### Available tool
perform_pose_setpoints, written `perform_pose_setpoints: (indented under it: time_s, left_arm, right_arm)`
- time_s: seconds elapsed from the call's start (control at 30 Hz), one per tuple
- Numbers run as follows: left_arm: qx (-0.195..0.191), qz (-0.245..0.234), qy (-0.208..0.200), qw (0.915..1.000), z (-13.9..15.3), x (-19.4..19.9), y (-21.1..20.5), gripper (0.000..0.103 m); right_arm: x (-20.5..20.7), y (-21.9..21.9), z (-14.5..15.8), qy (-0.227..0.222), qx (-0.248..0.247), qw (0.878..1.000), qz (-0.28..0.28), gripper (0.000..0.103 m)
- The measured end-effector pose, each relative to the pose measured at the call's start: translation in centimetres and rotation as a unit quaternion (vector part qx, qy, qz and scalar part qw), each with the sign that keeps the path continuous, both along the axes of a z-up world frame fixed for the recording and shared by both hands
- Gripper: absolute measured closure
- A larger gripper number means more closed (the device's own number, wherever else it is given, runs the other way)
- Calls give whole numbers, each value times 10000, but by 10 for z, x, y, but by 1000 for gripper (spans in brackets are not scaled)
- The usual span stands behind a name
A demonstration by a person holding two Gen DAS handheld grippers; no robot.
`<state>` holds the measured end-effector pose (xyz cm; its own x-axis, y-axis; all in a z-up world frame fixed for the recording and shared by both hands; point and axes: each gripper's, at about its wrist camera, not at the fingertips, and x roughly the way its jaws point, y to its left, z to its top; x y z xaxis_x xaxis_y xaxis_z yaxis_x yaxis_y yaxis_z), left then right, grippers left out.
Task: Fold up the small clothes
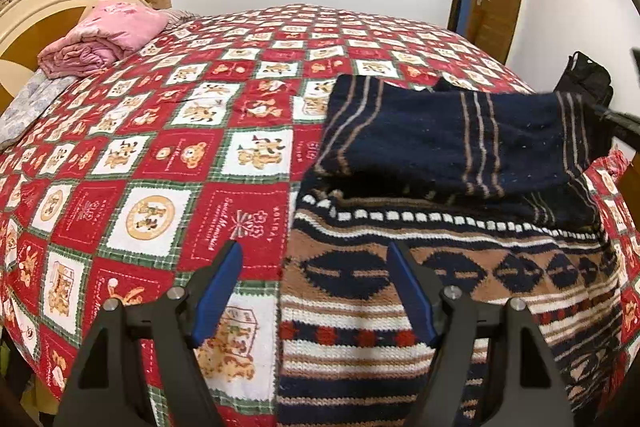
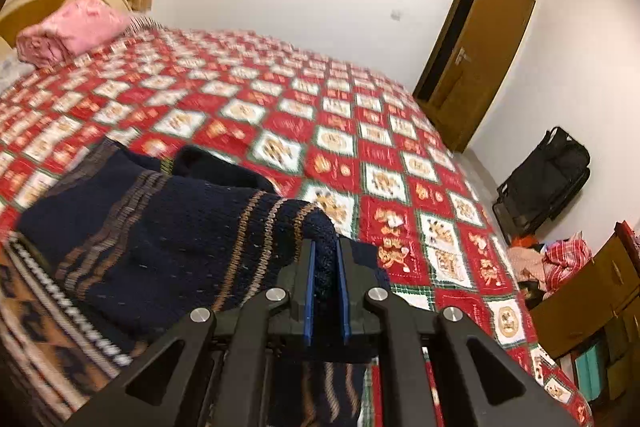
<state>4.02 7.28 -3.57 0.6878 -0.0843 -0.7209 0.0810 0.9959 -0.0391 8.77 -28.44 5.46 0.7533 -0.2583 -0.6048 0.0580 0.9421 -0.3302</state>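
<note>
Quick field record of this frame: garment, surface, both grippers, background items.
garment: navy patterned knit sweater, upper part folded over itself
surface: bed with red checked bedspread
left gripper: open, above the sweater's left edge, holding nothing
right gripper: shut on a navy fold of the sweater
pink folded blanket: far left, near the headboard
door: brown, ajar
black bag: on the floor by the wall
</note>
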Motion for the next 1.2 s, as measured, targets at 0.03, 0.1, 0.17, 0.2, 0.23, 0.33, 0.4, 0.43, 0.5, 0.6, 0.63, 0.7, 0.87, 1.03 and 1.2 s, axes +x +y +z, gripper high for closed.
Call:
perform_pose_setpoints:
  time_s: [0.03, 0.1, 0.17, 0.2, 0.23, 0.33, 0.4, 0.43, 0.5, 0.6, 0.63, 0.7, 0.87, 1.03, 1.2]
  left_arm:
    - [7, 2, 10, 10000, -1, 0, 0, 26]
    - [57, -23, 37, 10000, -2, 3, -1, 26]
    - [143, -61, 5, 9999, 0, 5, -3, 26]
    - [163, -75, -23, 9998, 1, 6, -4, 26]
    - [169, -91, -49, 9998, 2, 8, -4, 26]
    - [188, -145, -131, 9996, 6, 16, -7, 26]
    - [200, -184, -198, 9994, 9, 23, -11, 26]
    - [211, -212, -248, 9992, 10, 27, -14, 26]
    - [250, -241, -342, 9988, 14, 35, -20, 26]
    - [263, -217, -461, 9984, 19, 53, -31, 26]
    - [267, -142, -449, 9985, 18, 60, -34, 26]
    - [252, -78, -329, 9991, 15, 73, -41, 26]
    - [463, -117, -229, 9986, 7, 85, -57, 25]
    - [529, 0, -59, 9986, -8, 95, -55, 25]
    - [580, 166, 146, 9981, -23, 101, -58, 25]
  right_arm:
    - [12, -11, -16, 137, 196, 9997, -38, 93]
    - [28, -30, -45, 550, 785, 9954, -42, 93]
    - [33, -42, -67, 965, 1095, 9891, -185, 91]
    - [33, -48, -72, 1042, 1296, 9859, -199, 90]
    - [26, -60, -71, 922, 1717, 9807, -161, 89]
    - [-1, -93, -51, 458, 2509, 9661, -409, 77]
    - [-18, -109, -38, 143, 2490, 9652, -784, 71]
    - [-29, -115, -30, 31, 2363, 9667, -984, 71]
    - [-42, -115, -21, 37, 2146, 9706, -1094, 71]
    - [-52, -92, -11, 68, 1964, 9782, -679, 73]
    - [-52, -77, -8, 67, 1850, 9815, -492, 75]
    - [-42, -57, -9, 149, 1817, 9830, -198, 78]
    - [0, -52, -25, 360, 2057, 9776, -258, 77]
    - [9, -93, -35, 367, 2297, 9693, -800, 77]
    - [6, -90, -59, 837, 2135, 9703, -773, 77]
